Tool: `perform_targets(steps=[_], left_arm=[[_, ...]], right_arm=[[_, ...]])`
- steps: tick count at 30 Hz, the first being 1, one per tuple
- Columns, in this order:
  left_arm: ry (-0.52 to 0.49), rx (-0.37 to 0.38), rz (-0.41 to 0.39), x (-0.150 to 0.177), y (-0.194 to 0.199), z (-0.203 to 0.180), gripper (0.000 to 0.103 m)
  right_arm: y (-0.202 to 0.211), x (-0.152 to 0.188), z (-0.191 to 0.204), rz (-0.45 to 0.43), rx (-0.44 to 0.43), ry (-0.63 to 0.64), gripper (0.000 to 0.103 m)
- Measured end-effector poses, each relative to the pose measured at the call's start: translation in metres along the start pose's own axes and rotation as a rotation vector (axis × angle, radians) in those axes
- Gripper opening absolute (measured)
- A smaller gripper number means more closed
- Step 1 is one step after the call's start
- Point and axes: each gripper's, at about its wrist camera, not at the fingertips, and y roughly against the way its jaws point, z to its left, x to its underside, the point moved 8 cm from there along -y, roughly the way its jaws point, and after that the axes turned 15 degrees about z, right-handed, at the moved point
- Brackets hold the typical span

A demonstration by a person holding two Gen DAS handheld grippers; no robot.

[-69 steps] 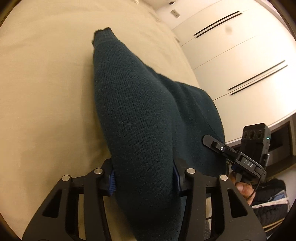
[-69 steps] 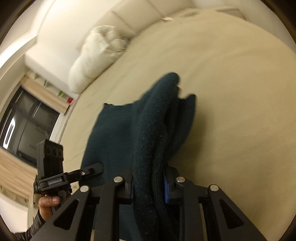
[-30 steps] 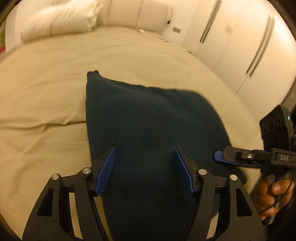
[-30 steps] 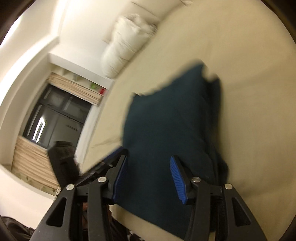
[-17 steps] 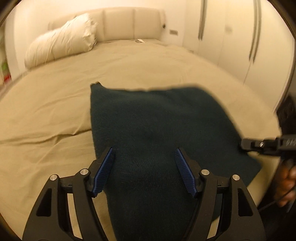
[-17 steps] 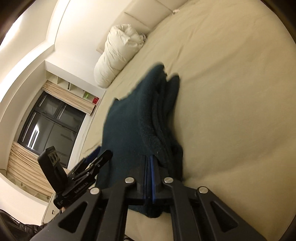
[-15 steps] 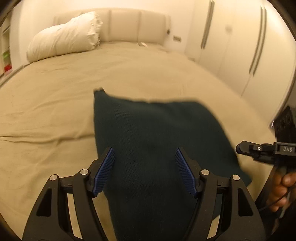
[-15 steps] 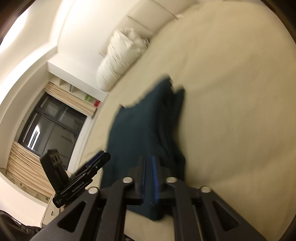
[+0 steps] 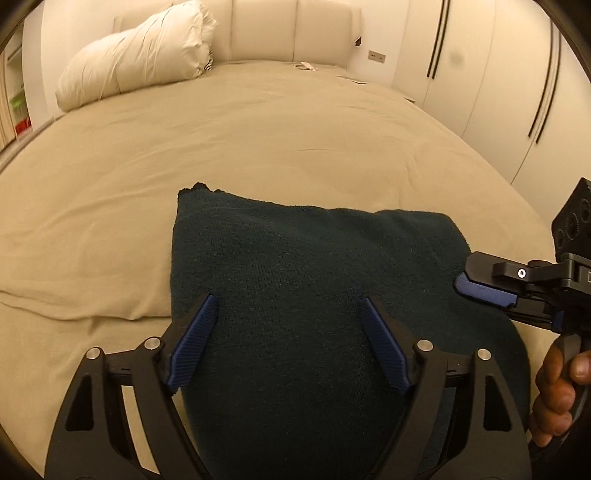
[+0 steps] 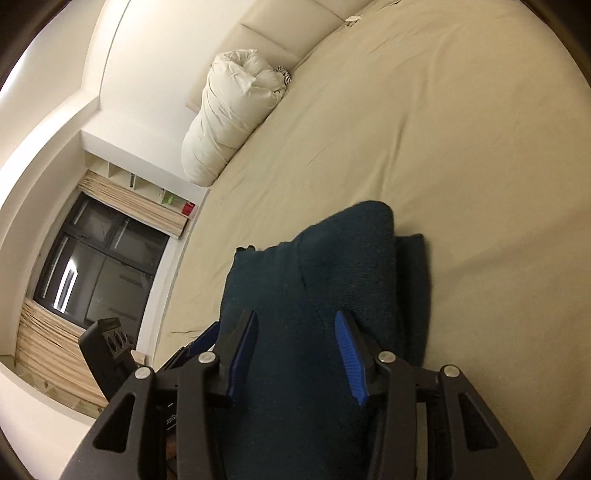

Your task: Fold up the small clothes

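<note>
A dark teal knit garment (image 9: pixel 314 280) lies folded and flat on the beige bed (image 9: pixel 295 129). My left gripper (image 9: pixel 289 299) hovers over its near part, jaws opening, the blue pads clear of the cloth. In the right wrist view the garment (image 10: pixel 351 266) shows a thicker folded edge on its right side. My right gripper (image 10: pixel 295 314) is over it with jaws opening and nothing pinched. From the left wrist view the right gripper (image 9: pixel 484 290) sits at the garment's right edge, held by a hand (image 9: pixel 561 387). The left gripper's body (image 10: pixel 110 343) shows at lower left.
A rolled white duvet (image 9: pixel 136 55) lies against the padded headboard (image 9: pixel 295 29) at the far end. White wardrobe doors (image 9: pixel 498 74) run along the right. A dark window (image 10: pixel 96 266) with blinds is on the bed's other side.
Both grippers held the garment up, then let it go; it now lies flat on the bed. The right jaws were closed empty half a second ago and now stand apart. Both grippers shifted.
</note>
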Motion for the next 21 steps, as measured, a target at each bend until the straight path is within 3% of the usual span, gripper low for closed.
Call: perform_targets(steps=[3, 6, 8, 9, 12, 14, 17, 18, 20, 21], left_arm=[[-0.008, -0.014, -0.001, -0.003, -0.011, -0.002, 0.081], [-0.006, -0.014, -0.002, -0.001, -0.01, -0.003, 0.081], [0.004, -0.001, -0.007, 0.001, -0.003, 0.0, 0.081], [0.019, 0.012, -0.018, 0.002, 0.003, 0.002, 0.082], [0.063, 0.042, -0.075, 0.01, 0.033, 0.005, 0.082], [0.059, -0.008, -0.148, 0.012, 0.059, 0.007, 0.082], [0.055, -0.049, -0.293, 0.01, 0.107, 0.009, 0.084], [0.054, -0.07, -0.344, 0.009, 0.125, 0.01, 0.087], [0.053, -0.152, -0.489, 0.009, 0.174, 0.012, 0.103], [0.057, -0.195, -0.57, 0.011, 0.198, 0.013, 0.103]], right_arm=[[0.008, 0.006, -0.011, -0.025, -0.01, -0.017, 0.036], [0.024, 0.015, -0.015, -0.059, 0.011, -0.029, 0.035], [0.038, 0.019, -0.012, -0.097, 0.102, -0.011, 0.041], [0.045, 0.022, -0.011, -0.114, 0.138, -0.002, 0.05], [0.072, 0.034, 0.002, -0.178, 0.222, 0.052, 0.05], [0.088, 0.04, 0.018, -0.229, 0.291, 0.102, 0.053], [0.111, 0.046, 0.052, -0.331, 0.352, 0.177, 0.068], [0.117, 0.047, 0.061, -0.361, 0.365, 0.195, 0.073], [0.133, 0.05, 0.09, -0.447, 0.396, 0.256, 0.083], [0.138, 0.048, 0.104, -0.479, 0.407, 0.277, 0.09]])
